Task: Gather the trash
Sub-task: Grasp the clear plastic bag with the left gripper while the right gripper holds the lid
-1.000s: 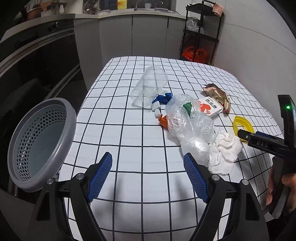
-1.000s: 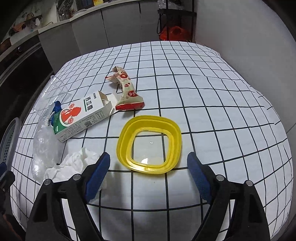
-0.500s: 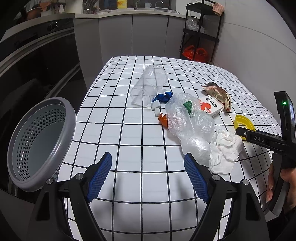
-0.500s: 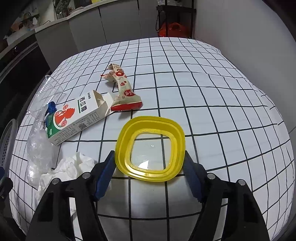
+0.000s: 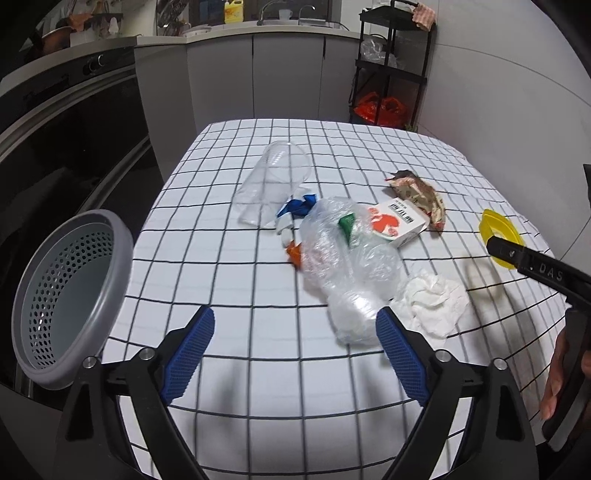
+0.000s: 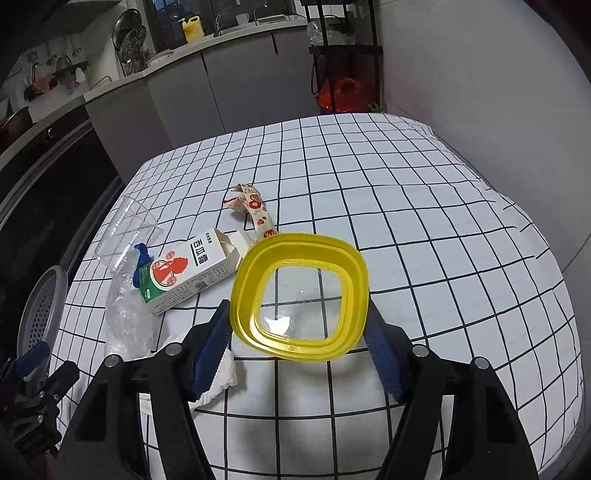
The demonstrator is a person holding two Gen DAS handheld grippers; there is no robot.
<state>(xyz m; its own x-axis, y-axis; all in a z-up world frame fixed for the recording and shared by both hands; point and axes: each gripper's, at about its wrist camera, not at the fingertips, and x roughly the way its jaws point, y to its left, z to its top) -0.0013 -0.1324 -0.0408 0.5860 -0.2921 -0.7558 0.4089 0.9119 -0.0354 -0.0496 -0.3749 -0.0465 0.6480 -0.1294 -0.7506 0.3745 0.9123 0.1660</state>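
Now yellow lid (image 6: 300, 295) tilted, tool-clamped (image 6: 295, 347)

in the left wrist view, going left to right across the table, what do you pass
basket → clear cup → crushed bottle → carton → yellow lid

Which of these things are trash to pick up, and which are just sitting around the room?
For the job:
- yellow lid, held in the right gripper
- crumpled clear plastic
- white tissue
- small carton
- snack wrapper
- clear cup
- grey basket
- left gripper, jaws opening, nothing between them

Just there:
- black shelf rack
- yellow bottle on the counter
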